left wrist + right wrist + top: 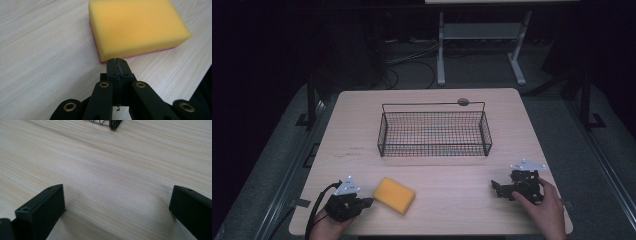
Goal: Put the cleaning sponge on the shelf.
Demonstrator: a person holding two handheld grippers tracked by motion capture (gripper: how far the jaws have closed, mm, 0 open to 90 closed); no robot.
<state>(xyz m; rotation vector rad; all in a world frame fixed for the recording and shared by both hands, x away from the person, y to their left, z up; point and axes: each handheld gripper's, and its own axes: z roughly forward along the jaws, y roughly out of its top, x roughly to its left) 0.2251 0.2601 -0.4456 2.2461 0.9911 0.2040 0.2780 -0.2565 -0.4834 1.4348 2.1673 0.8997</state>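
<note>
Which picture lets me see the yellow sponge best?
The left gripper view: the sponge is big and close there, just past the shut left gripper, with a thin pink layer along its bottom. The high view shows it small, lying flat on the table near the left gripper.

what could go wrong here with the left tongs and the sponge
1. The left tongs are shut, tips at the sponge edge with nothing between them. Moving on like this would likely just shove the sponge across the table instead of gripping it.
2. The sponge lies near the table's front edge, so a push sideways might slide it off.
3. The basket stands farther back; a weak pinch on soft foam may drop on the way.
</note>
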